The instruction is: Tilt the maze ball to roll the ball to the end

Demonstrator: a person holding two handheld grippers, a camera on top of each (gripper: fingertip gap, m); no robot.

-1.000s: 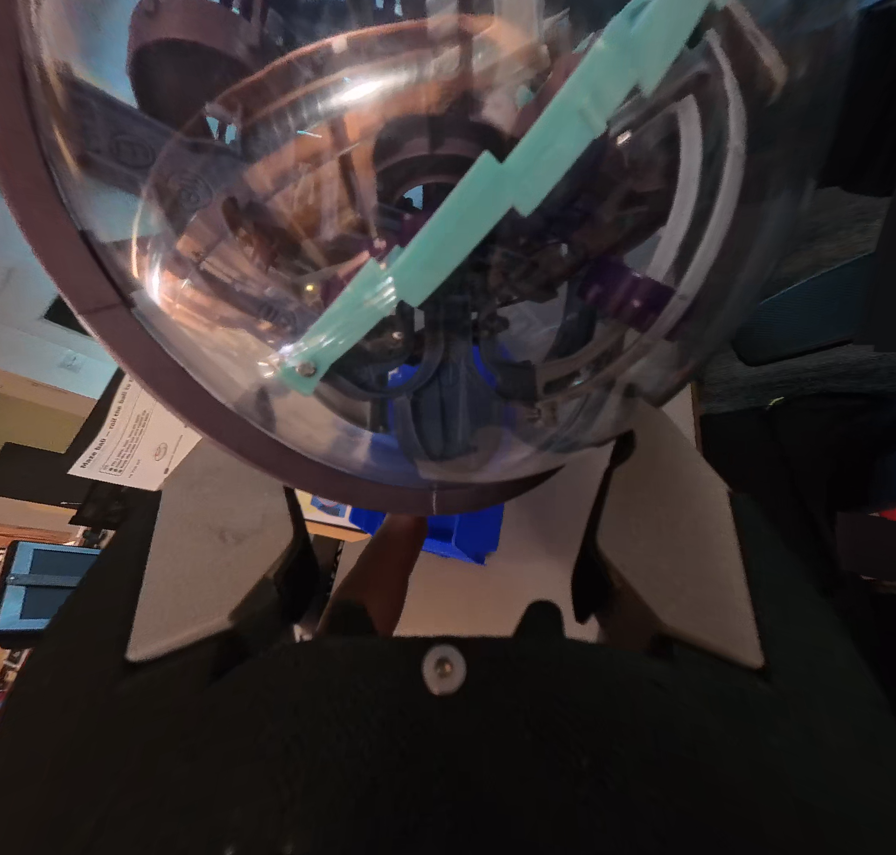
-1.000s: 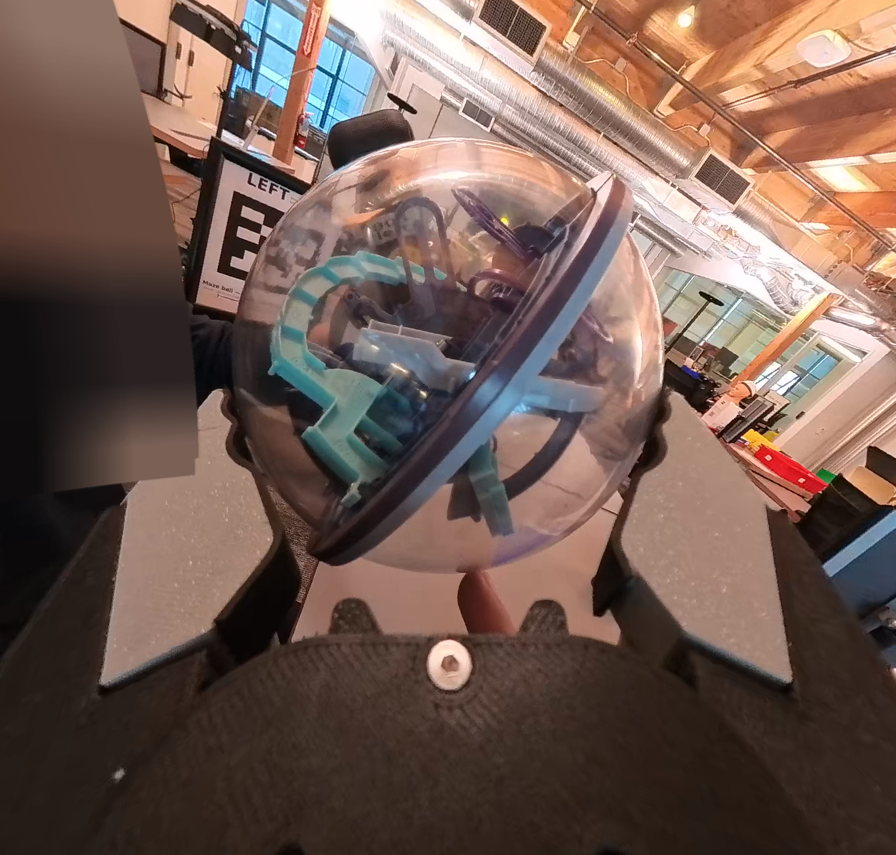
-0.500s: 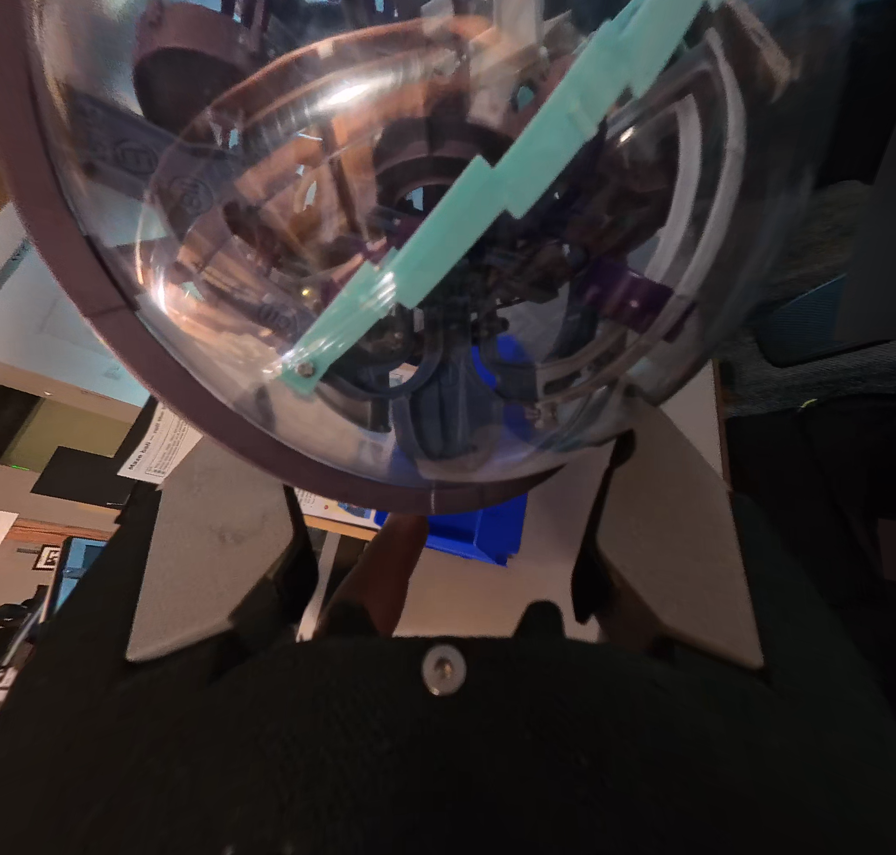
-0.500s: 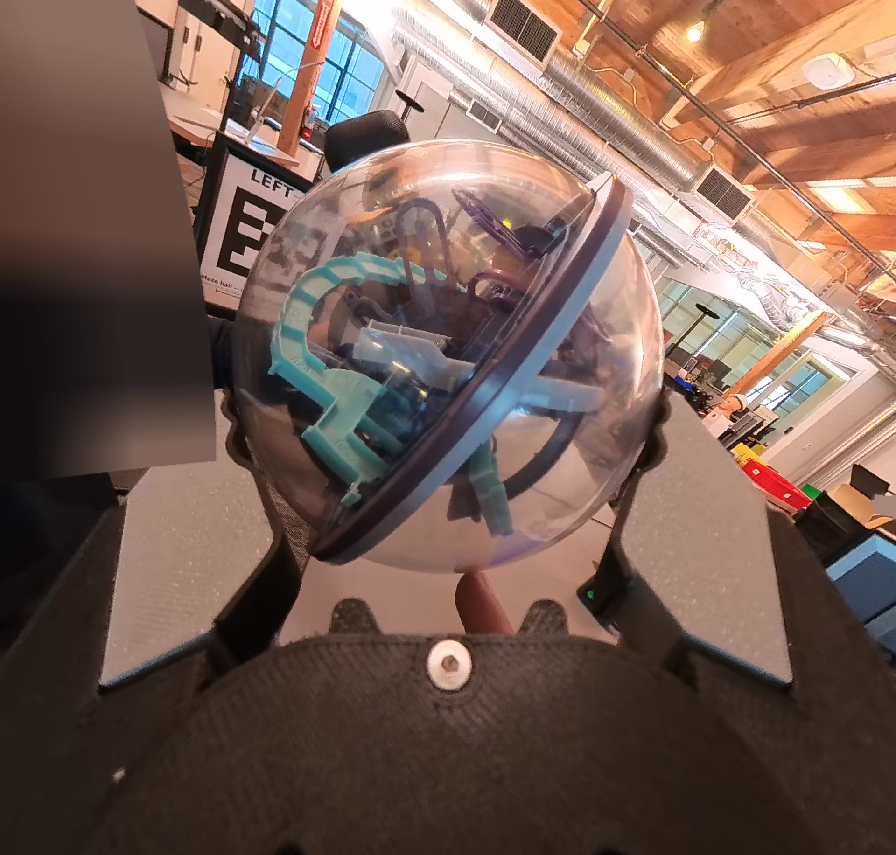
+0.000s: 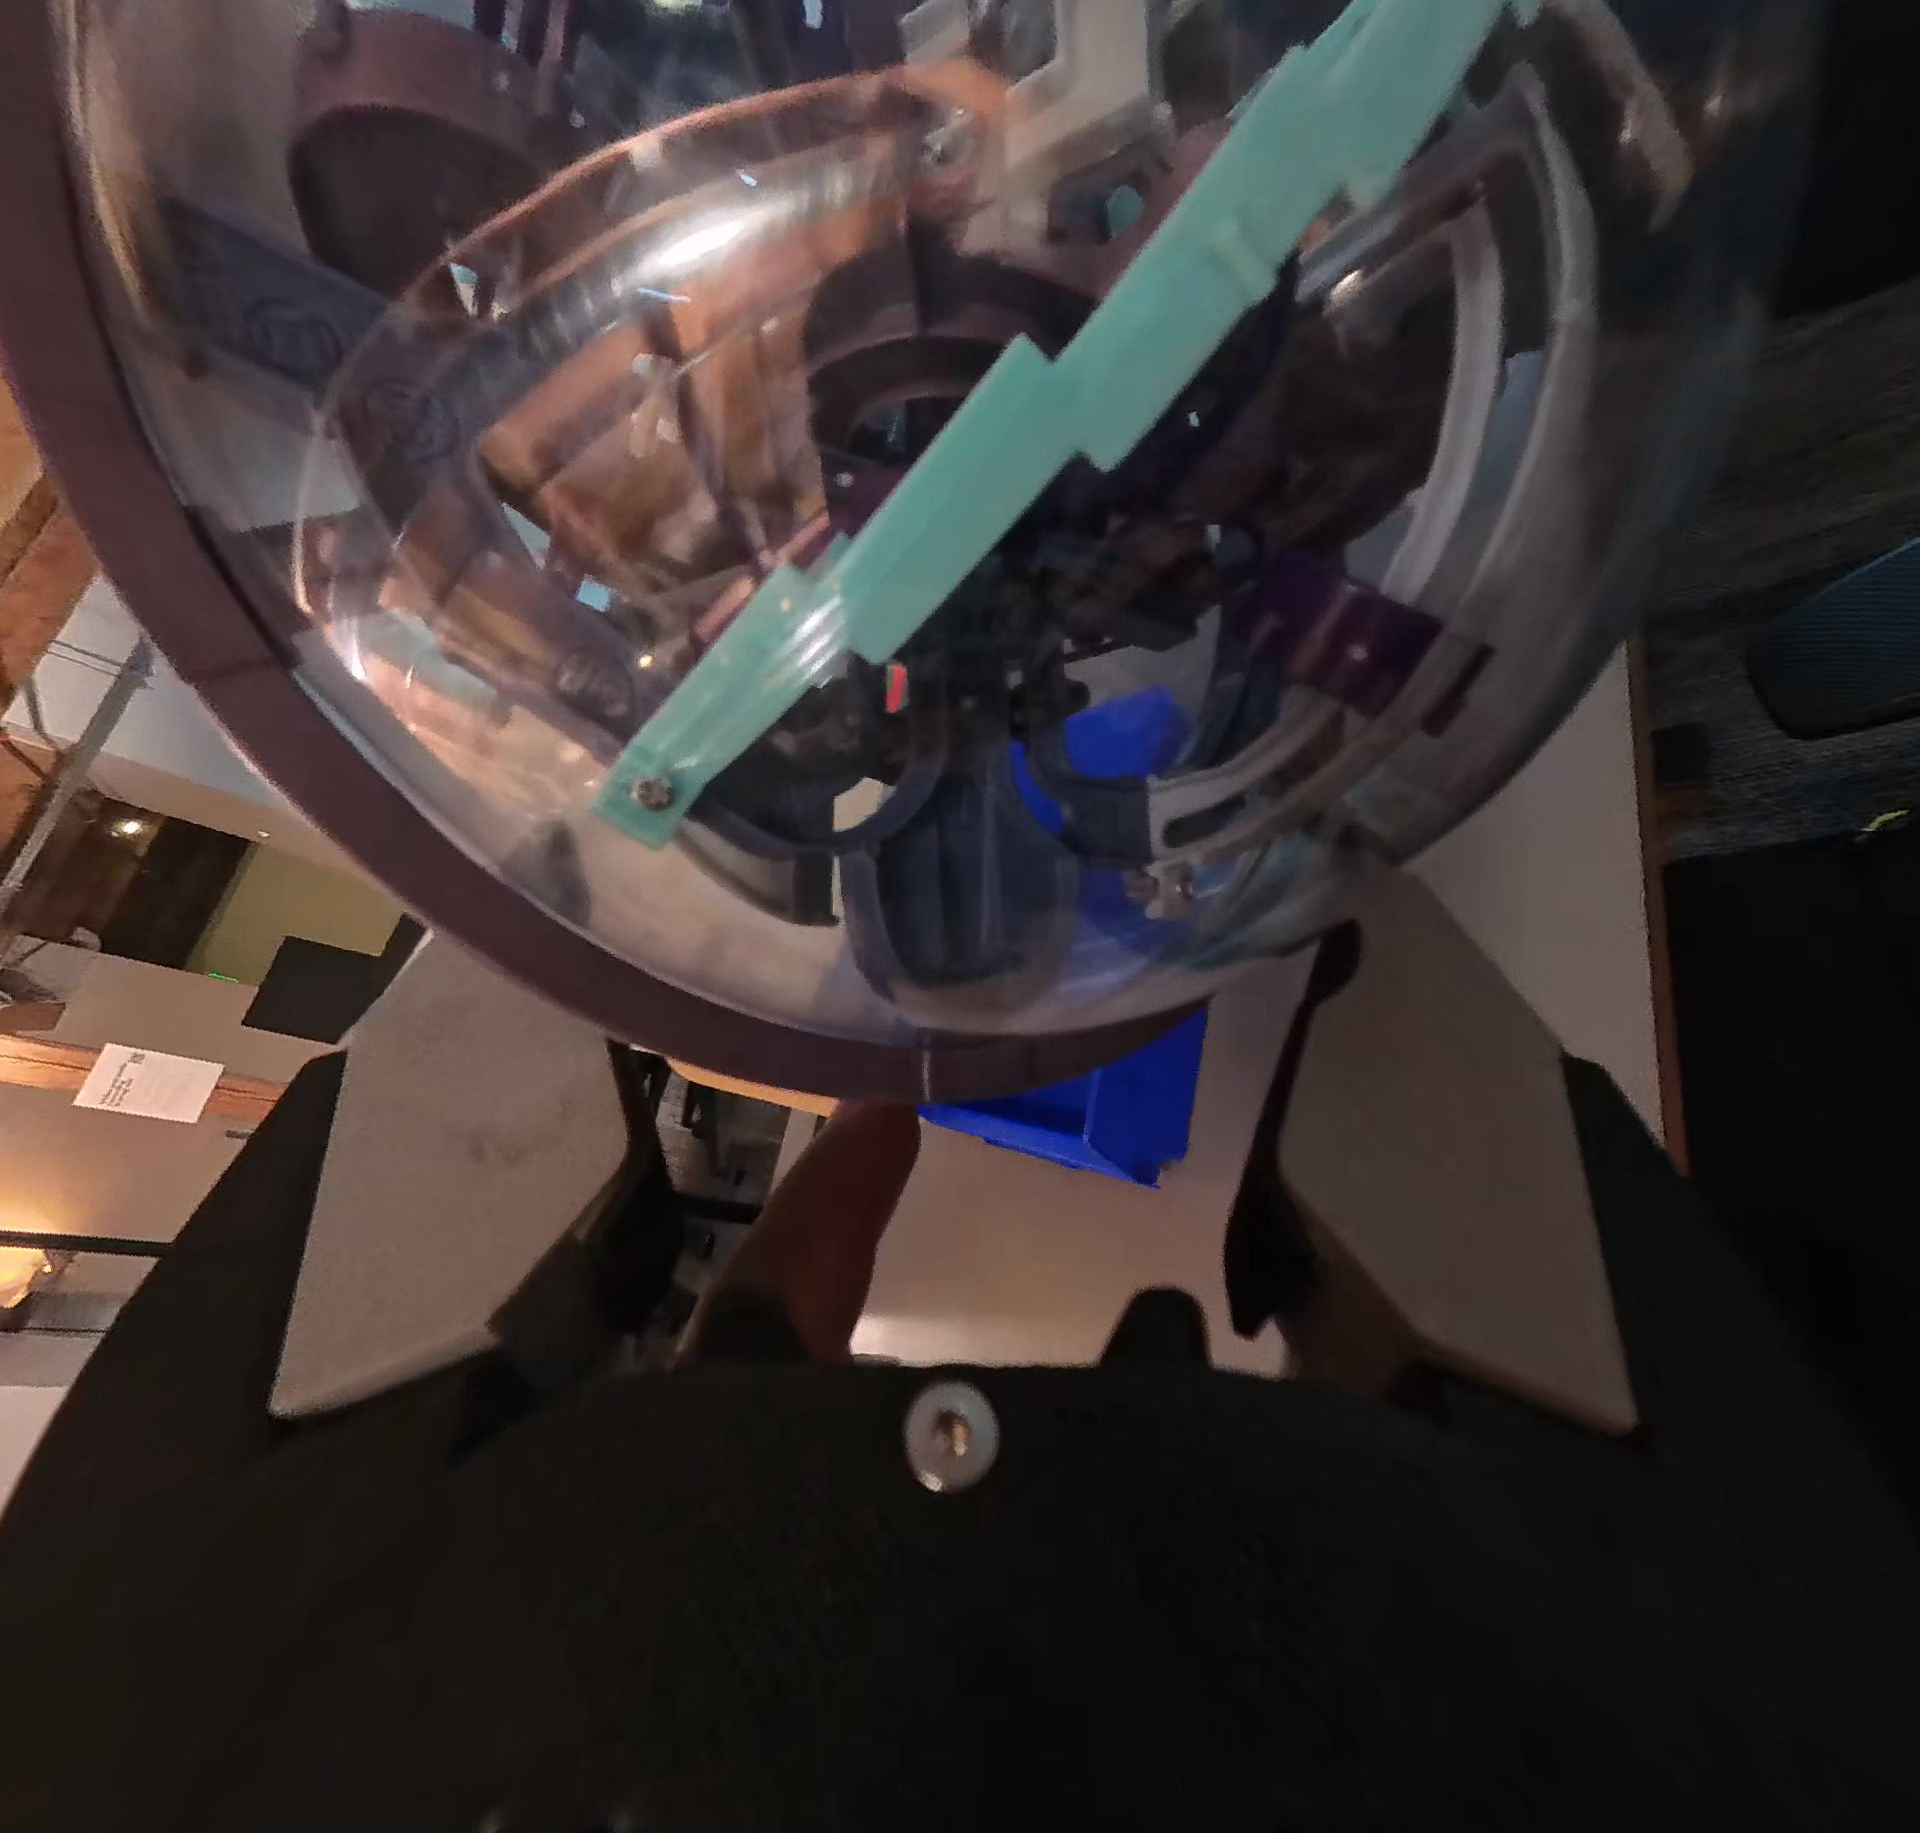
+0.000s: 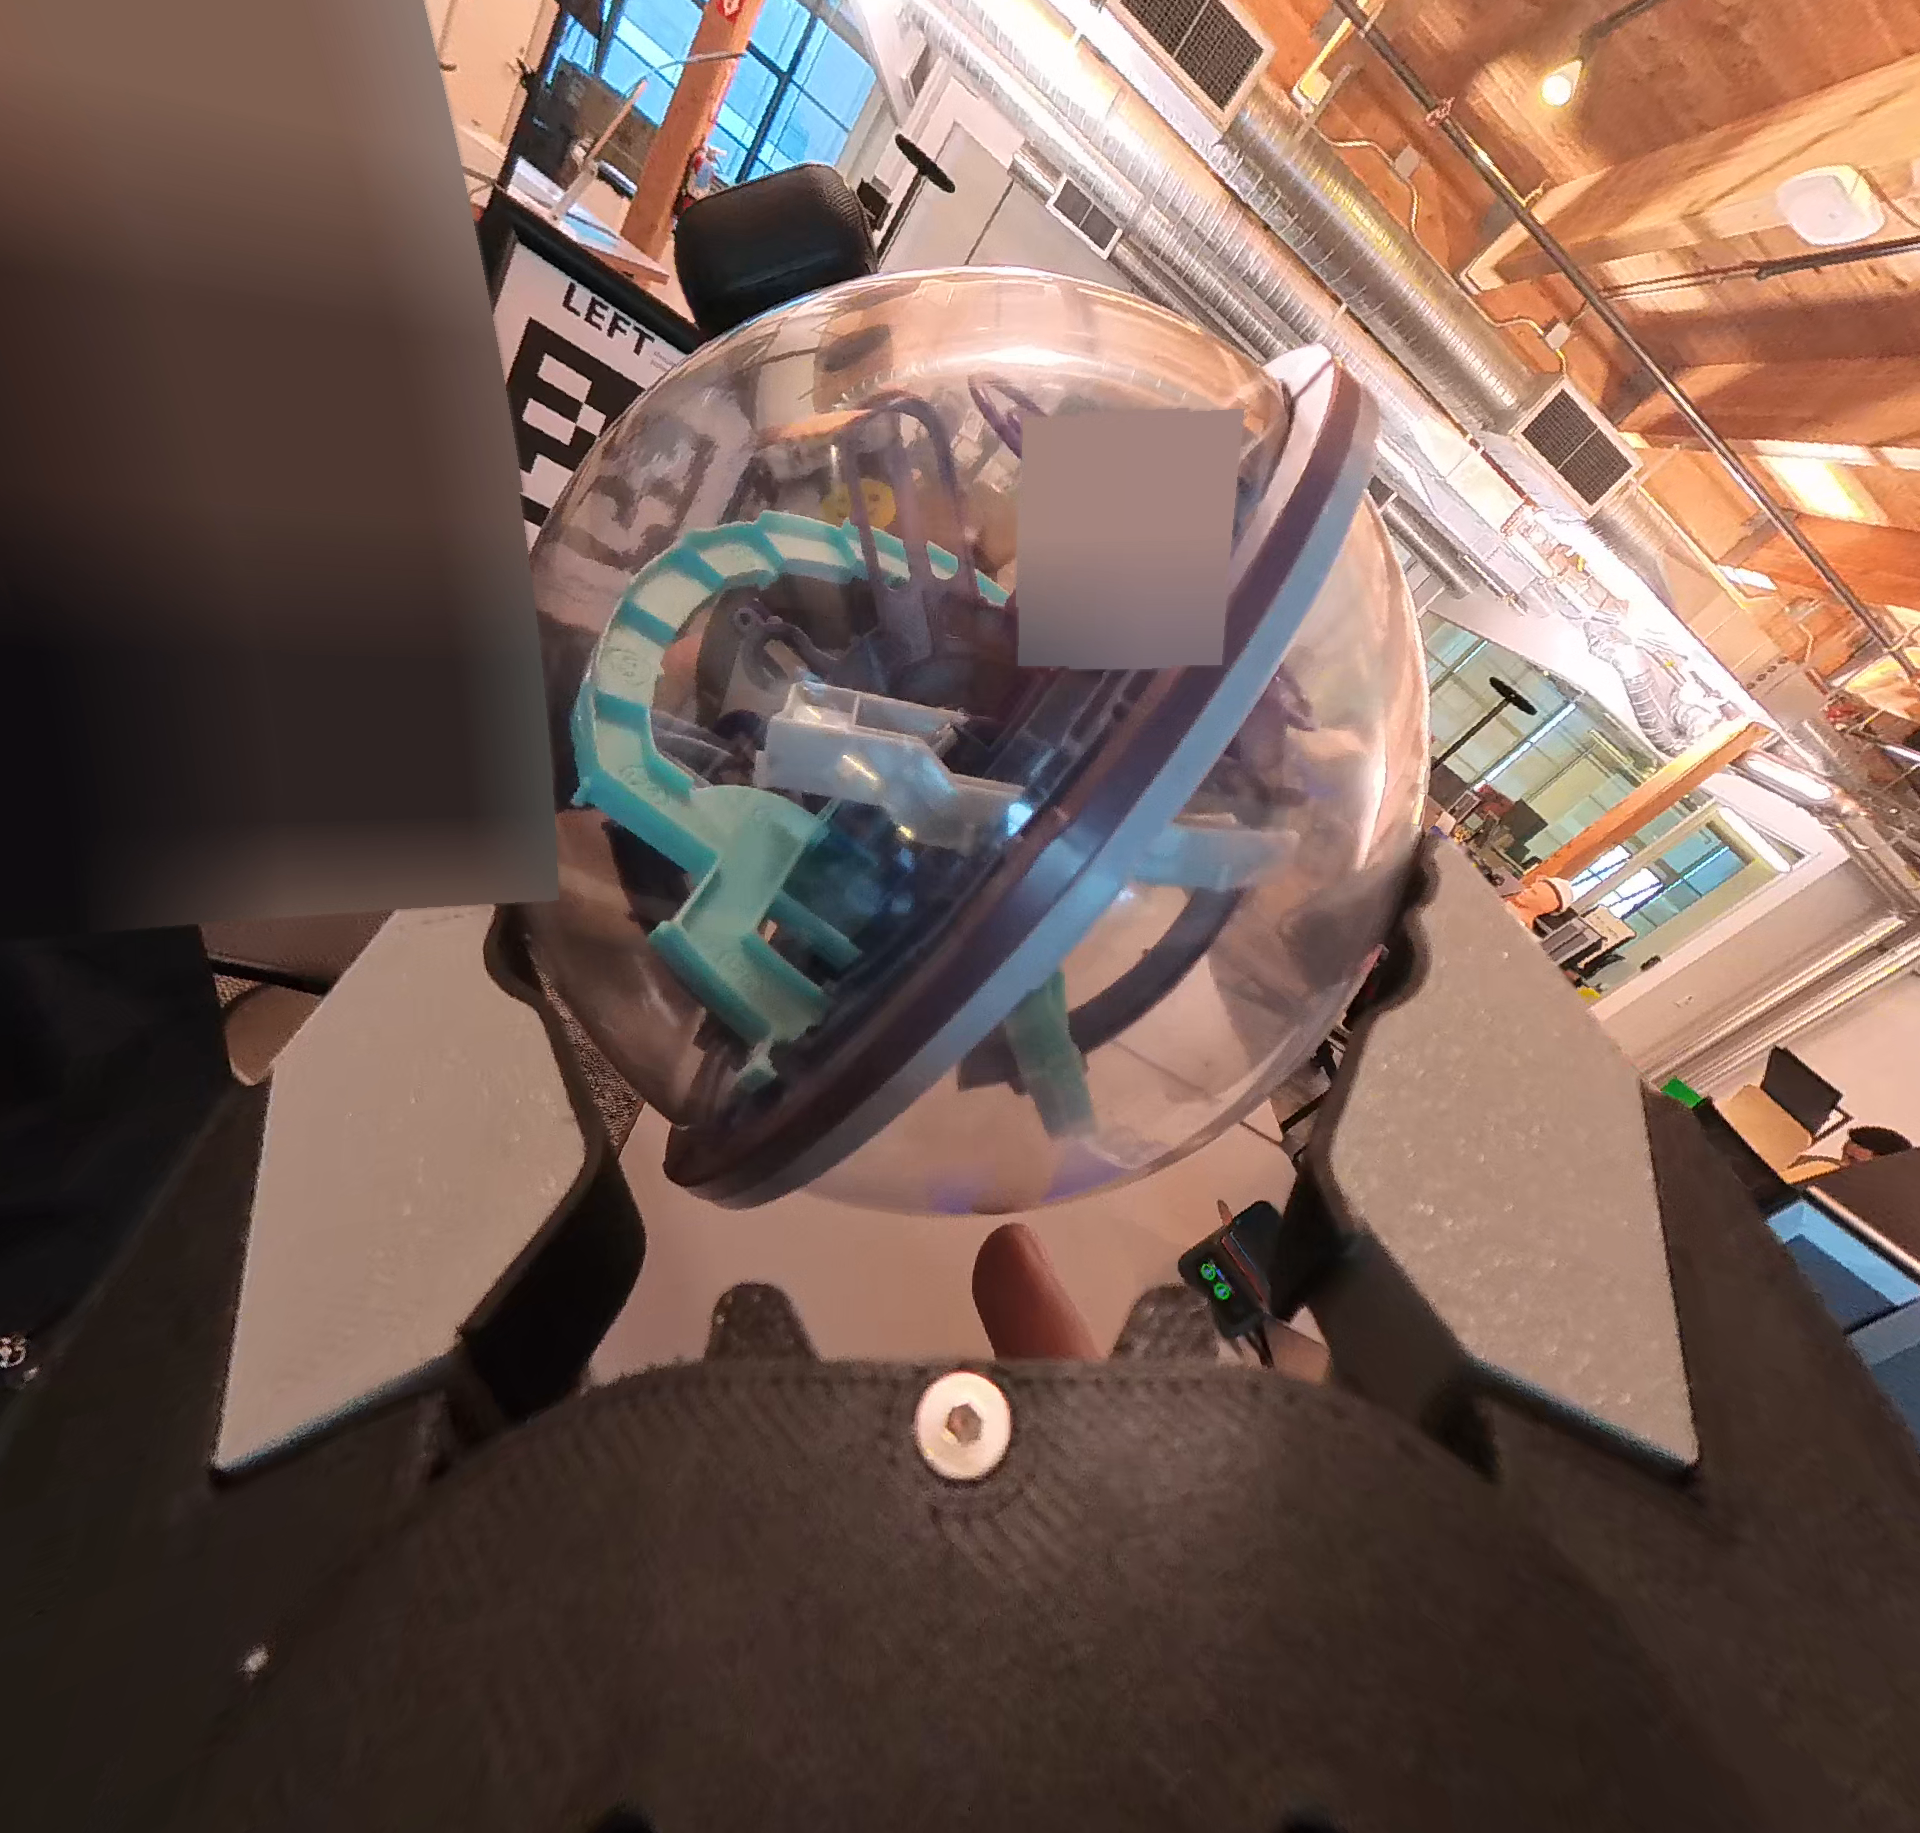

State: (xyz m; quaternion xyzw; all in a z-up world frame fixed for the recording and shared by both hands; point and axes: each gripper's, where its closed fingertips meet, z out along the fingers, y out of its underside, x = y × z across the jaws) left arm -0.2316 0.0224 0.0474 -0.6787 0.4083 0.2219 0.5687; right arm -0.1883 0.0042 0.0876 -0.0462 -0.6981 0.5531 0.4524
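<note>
Step in hand: tilting phase. The maze ball (image 6: 1299, 796) is lifted clear of the desk (image 5: 1039, 1264) and held in the air between both tools.
Right tool (image 6: 956, 931): closed on the clear sphere. Its dark fingertips (image 6: 520, 952) hug the shell at 9 o'clock and 3 o'clock.
Left tool (image 5: 982, 994): judged closed on the same sphere from the opposite side. The 3 o'clock fingertip (image 5: 1340, 942) meets the shell. The 9 o'clock tip is hidden behind the dark seam band (image 5: 343, 796).
Sphere attitude: tilted. In the right wrist view the seam band (image 6: 1174, 744) runs from 7 o'clock up to 1 o'clock.
Internal parts, right wrist view: teal ribbed track (image 6: 623, 661) curving at 9 o'clock; grey trough (image 6: 862, 744) near centre.
Internal parts, left wrist view: teal stepped strip (image 5: 1143, 370) running from 7 o'clock to 1 o'clock.
Rolling ball: position cannot be told with certainty, and no reliable sighting exists on any track.
Progress: undetermined, because the end of the course is not identifiable.
Below the sphere: blue bin (image 5: 1091, 1129) on the desk at 6 o'clock.
Next move, judged: rotate both wrists together, slowly, in small increments. Hold clamping pressure equal on both sides.
Risk, judged: the smooth shell may slip if one tool relaxes, and a sudden tilt may throw the ball off its track.
</note>
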